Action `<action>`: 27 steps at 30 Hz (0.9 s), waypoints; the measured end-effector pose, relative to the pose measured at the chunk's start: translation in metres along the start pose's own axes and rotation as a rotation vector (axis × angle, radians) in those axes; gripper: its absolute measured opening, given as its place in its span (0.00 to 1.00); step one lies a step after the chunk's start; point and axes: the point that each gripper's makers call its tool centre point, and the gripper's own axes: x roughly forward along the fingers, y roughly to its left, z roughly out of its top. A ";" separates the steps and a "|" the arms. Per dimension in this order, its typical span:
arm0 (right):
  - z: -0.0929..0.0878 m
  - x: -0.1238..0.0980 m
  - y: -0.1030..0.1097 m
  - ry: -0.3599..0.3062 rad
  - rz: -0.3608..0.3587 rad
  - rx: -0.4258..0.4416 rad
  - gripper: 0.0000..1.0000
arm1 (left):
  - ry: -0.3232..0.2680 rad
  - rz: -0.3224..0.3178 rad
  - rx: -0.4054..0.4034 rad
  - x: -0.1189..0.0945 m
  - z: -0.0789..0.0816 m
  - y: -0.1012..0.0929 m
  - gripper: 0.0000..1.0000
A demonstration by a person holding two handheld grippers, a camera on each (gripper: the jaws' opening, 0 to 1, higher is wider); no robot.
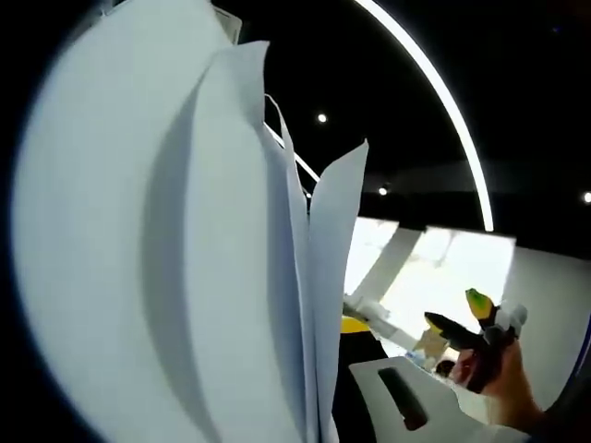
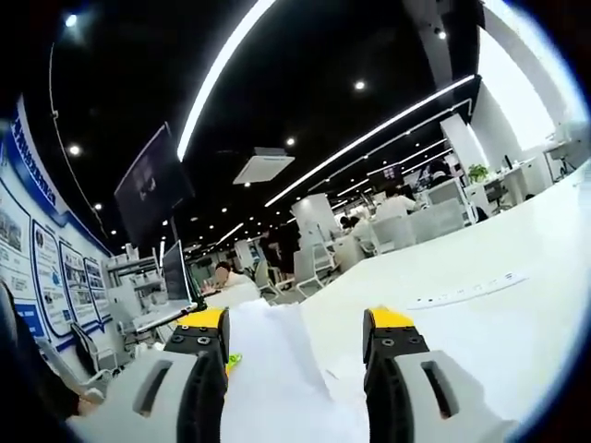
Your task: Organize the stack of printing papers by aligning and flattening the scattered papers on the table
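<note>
Fanning upright, several papers (image 1: 185, 277) (about four edges) crowd the left gripper view — its grip unseen; right gripper (image 2: 295, 346) gapes wide, empty, over the table (image 2: 480, 314).

Right gripper (image 2: 297, 337): jaws stood apart, yellow-tipped, rising from the bottom of the right gripper view.
Papers (image 2: 277, 369): white sheets lay between the jaws and ran ahead of them, edges uneven.
Table (image 2: 480, 305): white surface stretched ahead and to the right of the gripper.
Monitor (image 2: 175, 269): stood beyond the left jaw.
Ceiling light strips (image 2: 369, 138): ran overhead.
</note>
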 end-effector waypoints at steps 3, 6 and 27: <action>0.001 -0.003 -0.001 0.005 -0.005 -0.004 0.54 | 0.000 0.000 0.002 0.000 0.000 0.000 0.06; 0.003 -0.006 -0.002 0.004 -0.011 -0.008 0.54 | 0.001 0.001 0.003 0.000 0.000 -0.001 0.06; 0.006 -0.018 -0.006 0.030 -0.032 -0.026 0.54 | 0.001 0.010 0.029 -0.002 -0.005 -0.008 0.06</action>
